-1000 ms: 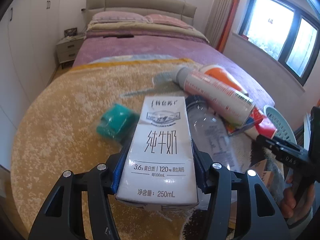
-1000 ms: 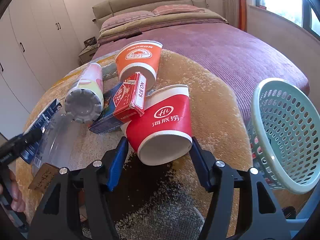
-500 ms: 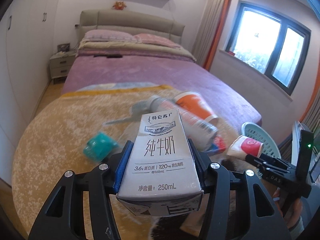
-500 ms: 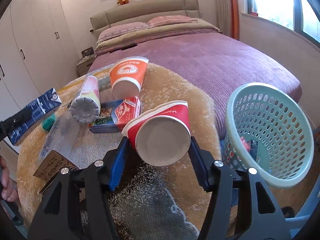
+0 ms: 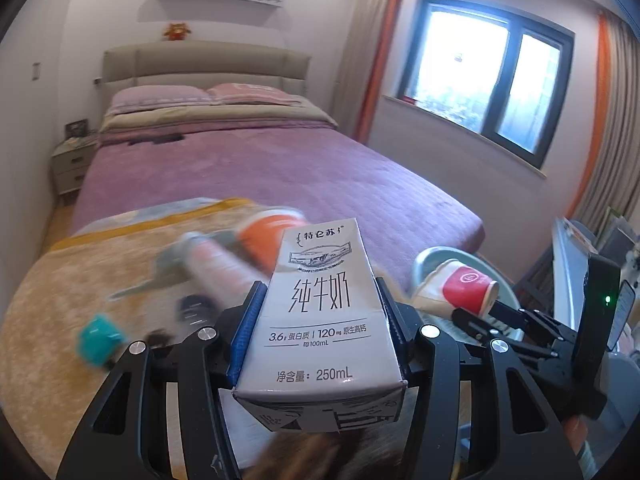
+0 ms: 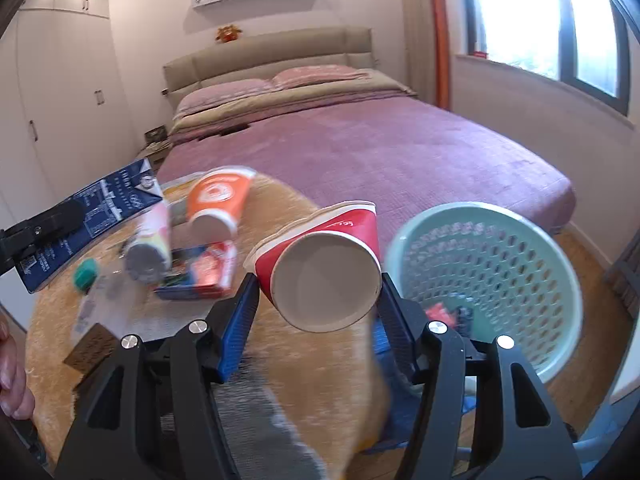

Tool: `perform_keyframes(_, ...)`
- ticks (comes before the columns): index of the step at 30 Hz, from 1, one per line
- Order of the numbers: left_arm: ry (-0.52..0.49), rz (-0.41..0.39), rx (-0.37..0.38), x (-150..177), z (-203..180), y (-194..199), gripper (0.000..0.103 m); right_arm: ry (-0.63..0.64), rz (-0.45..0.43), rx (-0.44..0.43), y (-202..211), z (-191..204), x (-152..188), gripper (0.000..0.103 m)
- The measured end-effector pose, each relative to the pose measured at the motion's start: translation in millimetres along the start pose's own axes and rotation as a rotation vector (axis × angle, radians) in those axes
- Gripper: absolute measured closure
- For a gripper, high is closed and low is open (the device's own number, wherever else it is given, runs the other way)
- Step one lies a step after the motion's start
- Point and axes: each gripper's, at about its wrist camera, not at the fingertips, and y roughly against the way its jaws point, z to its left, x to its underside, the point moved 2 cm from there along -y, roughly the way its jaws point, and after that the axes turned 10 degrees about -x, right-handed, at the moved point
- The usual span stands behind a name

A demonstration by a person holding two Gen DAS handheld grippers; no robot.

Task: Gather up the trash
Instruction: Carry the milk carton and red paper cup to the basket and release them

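Bedroom, purple bed [image 5: 256,168] with a tan shaggy blanket [image 5: 52,304] over its foot end. Left gripper [image 5: 320,320] clamped on a white milk carton [image 5: 320,312], held clear above the blanket. Right gripper [image 6: 316,296] clamped on a red paper cup [image 6: 324,268], its open mouth toward the camera, just left of a pale green basket [image 6: 500,280]. Some red and dark scraps lie inside the basket. On the blanket, blurred: orange cup [image 6: 218,204], tube [image 6: 150,248], flat red and blue box [image 6: 200,276], small teal object [image 6: 86,274].
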Motion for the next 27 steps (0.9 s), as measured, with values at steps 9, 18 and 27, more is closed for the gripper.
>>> perform_keyframes(9, -0.088, 0.081, 0.069, -2.8, -91.6, -53.7, 0.052, -0.123, -0.030, 0.101, 15.3, -80.7, -4.6, 0.047)
perform_keyframes(18, -0.137, 0.148, 0.157, 1.7, -153.3, -103.1, 0.052, -0.287, 0.023, 0.157, -1.0, -159.1, 4.3, 0.047)
perform_keyframes(27, -0.146, 0.230, 0.225, 9.9, -192.4, -146.4, 0.052, -0.401, 0.092, 0.203, -26.7, -205.9, 19.2, 0.046)
